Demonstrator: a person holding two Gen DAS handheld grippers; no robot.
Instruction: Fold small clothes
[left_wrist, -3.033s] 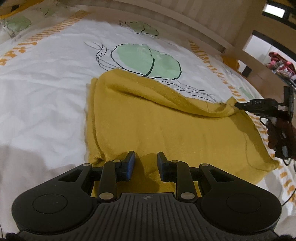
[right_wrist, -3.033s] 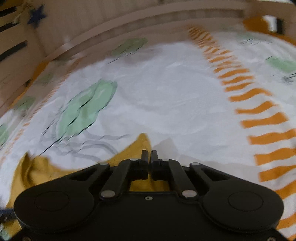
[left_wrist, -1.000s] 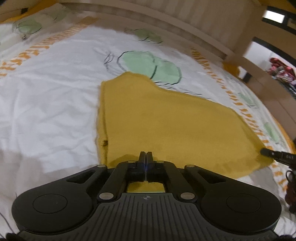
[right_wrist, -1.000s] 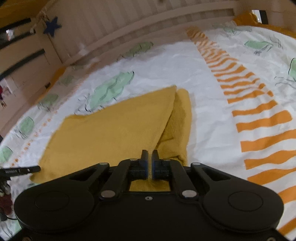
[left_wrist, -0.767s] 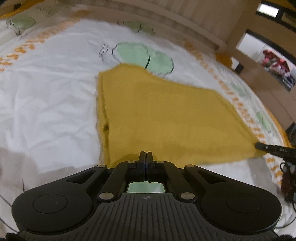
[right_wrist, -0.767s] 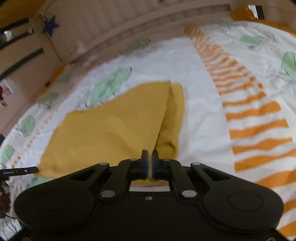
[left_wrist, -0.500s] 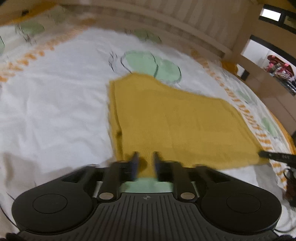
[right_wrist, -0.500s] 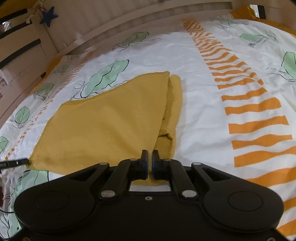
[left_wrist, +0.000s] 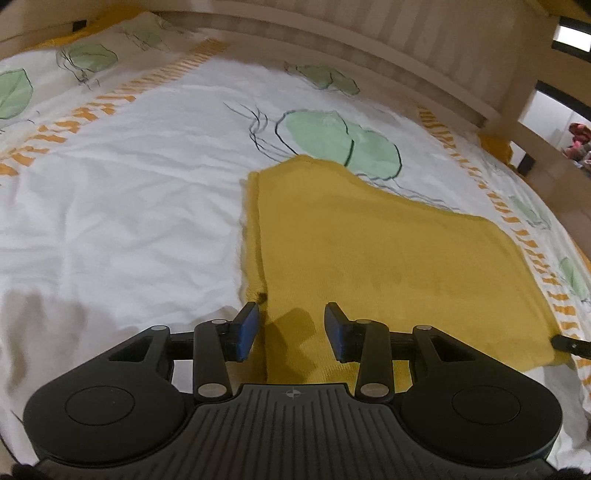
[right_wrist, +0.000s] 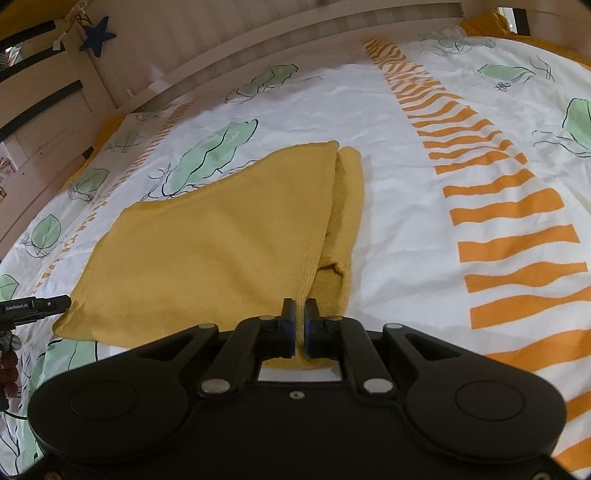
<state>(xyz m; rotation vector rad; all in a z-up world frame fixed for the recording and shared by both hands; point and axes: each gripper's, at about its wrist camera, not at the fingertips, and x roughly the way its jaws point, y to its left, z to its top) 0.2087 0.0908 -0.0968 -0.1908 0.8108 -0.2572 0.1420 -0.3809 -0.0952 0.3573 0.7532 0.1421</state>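
Bed with a white duvet (left_wrist: 140, 206) printed in green leaves and orange stripes, on which the yellow garment (left_wrist: 388, 258) lies flat, folded once. Left claw (left_wrist: 291, 328), clamped on the near edge a second ago, is opening, its pads clear of the cloth: this fold is released. Right claw (right_wrist: 300, 325) stays closed on the near hem. The left claw's finger, seen from the right, reads "GenRobot.AI" (right_wrist: 18, 307)

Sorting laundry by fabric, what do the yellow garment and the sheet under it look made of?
Garment: likely a soft matte knit; fine ribbing shows along its near edge in the right view. Sheet: probably thin woven cotton, smooth and matte, finely creased, with printed leaves and stripes.
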